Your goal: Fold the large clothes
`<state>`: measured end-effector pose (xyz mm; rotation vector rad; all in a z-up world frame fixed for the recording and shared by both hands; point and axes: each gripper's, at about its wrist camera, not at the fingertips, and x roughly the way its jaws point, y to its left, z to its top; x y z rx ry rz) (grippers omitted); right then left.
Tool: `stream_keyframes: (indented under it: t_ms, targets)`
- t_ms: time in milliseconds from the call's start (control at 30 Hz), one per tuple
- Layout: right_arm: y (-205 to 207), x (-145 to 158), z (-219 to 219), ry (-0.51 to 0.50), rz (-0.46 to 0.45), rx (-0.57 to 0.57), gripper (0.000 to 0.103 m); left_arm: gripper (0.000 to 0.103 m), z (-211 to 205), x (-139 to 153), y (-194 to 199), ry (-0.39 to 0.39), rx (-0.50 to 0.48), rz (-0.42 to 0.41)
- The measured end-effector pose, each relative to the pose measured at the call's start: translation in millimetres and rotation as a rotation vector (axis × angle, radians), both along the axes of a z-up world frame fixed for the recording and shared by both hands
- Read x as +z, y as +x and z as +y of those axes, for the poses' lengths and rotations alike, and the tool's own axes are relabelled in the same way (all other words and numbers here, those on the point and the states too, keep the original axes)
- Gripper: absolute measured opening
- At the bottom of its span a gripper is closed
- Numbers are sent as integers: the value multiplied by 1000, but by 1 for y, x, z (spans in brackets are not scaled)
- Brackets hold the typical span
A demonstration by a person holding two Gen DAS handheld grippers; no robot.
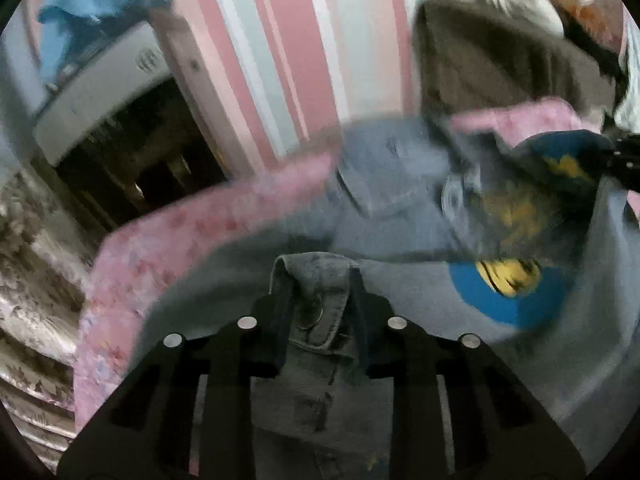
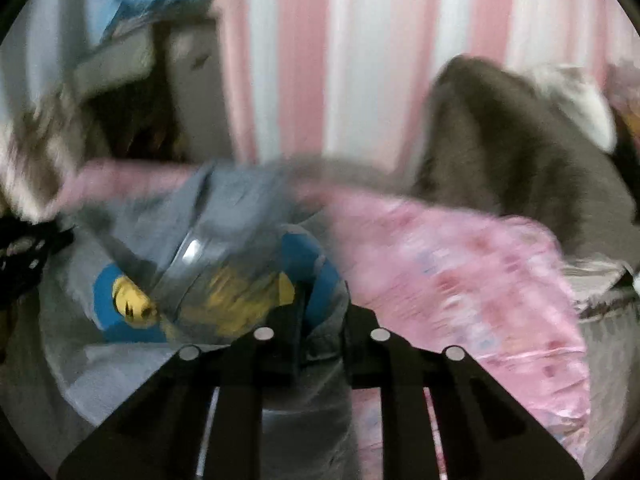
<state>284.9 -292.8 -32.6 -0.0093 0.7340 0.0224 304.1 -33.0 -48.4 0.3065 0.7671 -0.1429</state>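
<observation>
A grey denim jacket [image 1: 400, 184] with a blue and yellow print [image 1: 508, 284] lies partly lifted over a pink floral bedsheet [image 1: 192, 232]. My left gripper [image 1: 320, 304] is shut on the jacket's buttoned hem edge. My right gripper [image 2: 322, 316] is shut on another grey edge of the jacket [image 2: 224, 220], next to the blue and yellow print [image 2: 132, 300]. The right gripper also shows at the far right of the left wrist view [image 1: 624, 160]. Both views are motion-blurred.
A brown-grey cushion [image 1: 496, 52] [image 2: 512, 152] stands at the back right on the bed. A pink and white striped wall [image 1: 288, 40] is behind. A white appliance with blue cloth [image 1: 100, 4] on it stands at the left. The bed edge drops at the left.
</observation>
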Motion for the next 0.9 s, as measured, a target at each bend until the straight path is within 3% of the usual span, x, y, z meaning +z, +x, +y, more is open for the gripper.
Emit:
stream_keyframes:
  t_ms: [100, 167, 267, 333, 400, 500, 600, 667, 900]
  targets:
    - [-8, 11, -33, 58, -69, -54, 14, 24, 13, 31, 0, -92, 57, -114]
    - [-8, 4, -44, 74, -49, -60, 15, 25, 16, 35, 3, -130, 51, -114]
    - [6, -38, -47, 76, 52, -39, 19, 26, 7, 8, 15, -68, 29, -44]
    - [10, -61, -48, 48, 96, -45, 30, 27, 7, -15, 20, -35, 30, -1]
    - [7, -71, -59, 105, 96, -60, 44, 28, 11, -32, 20, -36, 26, 38]
    - [1, -62, -72, 188, 94, -56, 53, 33, 11, -37, 15, -8, 14, 42]
    - [-6, -37, -77, 201, 48, -44, 56, 45, 15, -30, 12, -3, 11, 42]
    - [-6, -23, -79, 211, 15, -45, 56, 61, 20, -24, 13, -26, 20, 40]
    - [40, -16, -57, 85, 81, 24, 56, 60, 19, -25, 38, -62, 4, 127]
